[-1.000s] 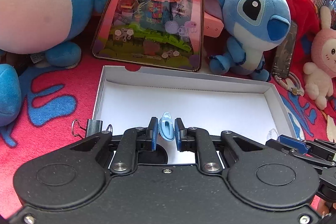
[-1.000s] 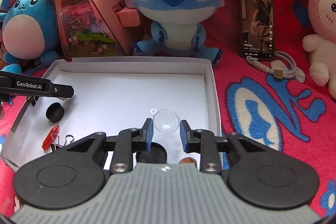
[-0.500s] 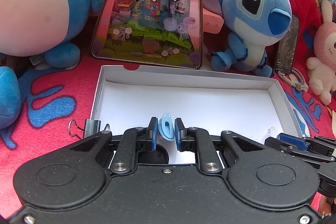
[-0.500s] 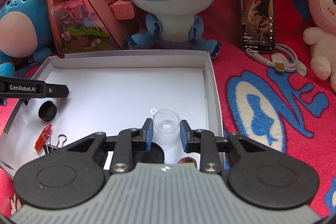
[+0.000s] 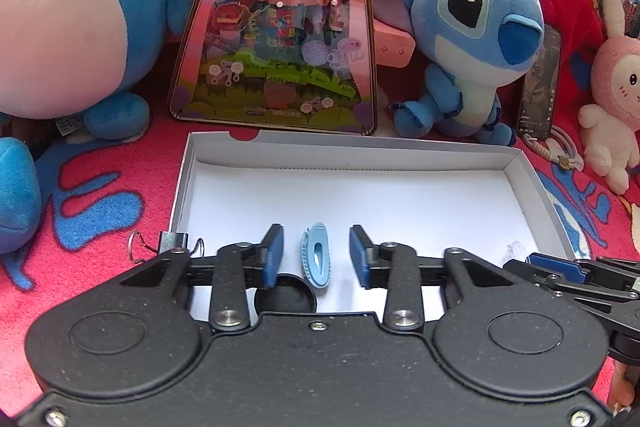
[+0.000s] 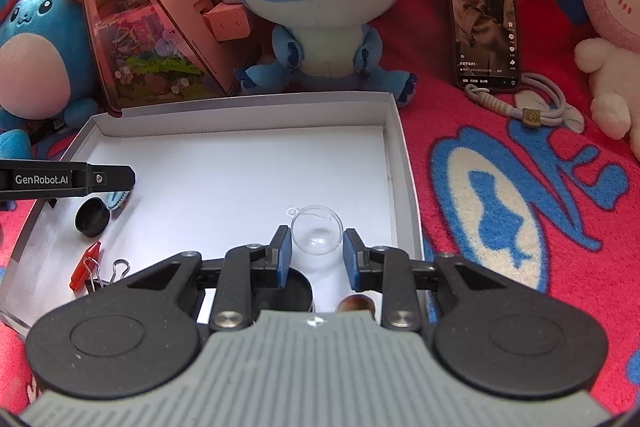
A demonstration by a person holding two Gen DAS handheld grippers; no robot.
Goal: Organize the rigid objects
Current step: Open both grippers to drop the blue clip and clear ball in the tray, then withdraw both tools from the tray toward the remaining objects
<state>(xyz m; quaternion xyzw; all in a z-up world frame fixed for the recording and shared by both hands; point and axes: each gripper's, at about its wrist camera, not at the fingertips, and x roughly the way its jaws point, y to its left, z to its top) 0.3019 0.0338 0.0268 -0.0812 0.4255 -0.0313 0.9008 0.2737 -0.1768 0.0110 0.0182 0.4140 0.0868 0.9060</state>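
A shallow white box (image 5: 348, 151) lies on the red blanket. My left gripper (image 5: 316, 253) is open over its near left part, and a light blue clip (image 5: 317, 259) lies loose between the fingers, beside a black cap (image 5: 285, 297). My right gripper (image 6: 316, 253) is shut on a clear plastic half-dome (image 6: 317, 230) above the box's (image 6: 394, 163) near right corner. In the right wrist view the left gripper's finger (image 6: 68, 179) hangs over the blue clip (image 6: 117, 198) and the black cap (image 6: 92, 217).
A red clip (image 6: 84, 265) and a binder clip (image 6: 108, 275) lie in the box's near left corner. Another binder clip (image 5: 160, 243) sits on its left wall. Plush toys (image 6: 316, 3), a pink toy case (image 5: 276, 23) and a phone (image 6: 484, 15) stand behind the box.
My left gripper has opened and let go of the blue clip, which now lies on the box floor. The right gripper still holds the clear dome and has dropped slightly.
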